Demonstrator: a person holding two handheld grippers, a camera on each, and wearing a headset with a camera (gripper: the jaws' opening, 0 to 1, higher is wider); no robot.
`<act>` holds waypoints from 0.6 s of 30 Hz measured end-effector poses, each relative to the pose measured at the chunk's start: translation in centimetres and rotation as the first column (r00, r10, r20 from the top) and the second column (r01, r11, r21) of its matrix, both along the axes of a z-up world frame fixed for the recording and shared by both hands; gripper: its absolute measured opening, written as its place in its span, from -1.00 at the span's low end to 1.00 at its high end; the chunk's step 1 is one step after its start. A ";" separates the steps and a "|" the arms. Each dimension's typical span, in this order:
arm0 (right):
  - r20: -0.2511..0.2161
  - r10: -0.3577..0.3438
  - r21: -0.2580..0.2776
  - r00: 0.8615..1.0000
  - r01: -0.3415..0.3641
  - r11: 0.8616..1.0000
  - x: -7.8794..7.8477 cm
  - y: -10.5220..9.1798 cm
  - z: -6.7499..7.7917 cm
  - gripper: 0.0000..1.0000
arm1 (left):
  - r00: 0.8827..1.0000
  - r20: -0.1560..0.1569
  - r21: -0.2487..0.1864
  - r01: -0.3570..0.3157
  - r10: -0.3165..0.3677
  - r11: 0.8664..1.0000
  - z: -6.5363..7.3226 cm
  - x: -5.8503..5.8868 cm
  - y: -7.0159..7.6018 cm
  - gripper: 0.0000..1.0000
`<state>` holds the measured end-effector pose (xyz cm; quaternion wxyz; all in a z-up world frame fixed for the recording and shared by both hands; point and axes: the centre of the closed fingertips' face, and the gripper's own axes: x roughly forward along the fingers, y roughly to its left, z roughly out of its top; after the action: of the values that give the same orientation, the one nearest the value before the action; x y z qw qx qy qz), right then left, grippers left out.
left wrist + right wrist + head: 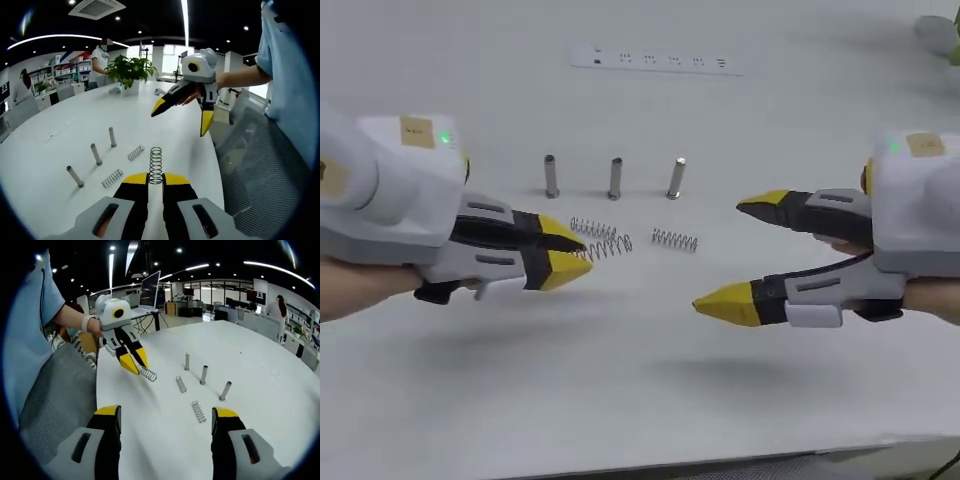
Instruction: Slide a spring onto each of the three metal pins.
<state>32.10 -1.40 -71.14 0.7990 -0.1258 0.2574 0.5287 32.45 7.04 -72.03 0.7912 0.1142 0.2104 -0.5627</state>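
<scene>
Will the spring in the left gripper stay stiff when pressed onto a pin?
Probably not: the spring is a thin open coil gripped at one end, so may bow. Round and light-looking, it could roll if released.

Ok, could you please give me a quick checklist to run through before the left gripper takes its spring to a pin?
1. Left gripper shut on the held spring: ok.
2. Held spring sticks out past the tips, with its far end free: ok.
3. All three pins upright and bare: ok.
4. Right gripper open, holding nothing, off to the side of the pins: ok.
5. Two loose springs lie flat on the table, apart from the pins: ok.
6. Grip firm enough not to slip: cannot tell.
</scene>
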 end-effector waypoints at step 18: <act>-0.020 0.134 0.012 0.991 -0.134 0.991 -0.4 3.9 0.1 -0.23 | 0.999 0.001 -0.019 0.036 -0.036 0.999 0.4 -0.6 -1.3 -0.97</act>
<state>31.67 2.49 -71.01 0.7596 -0.1329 0.2537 0.5839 31.80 5.70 -71.68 0.7821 0.1104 0.2026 -0.5788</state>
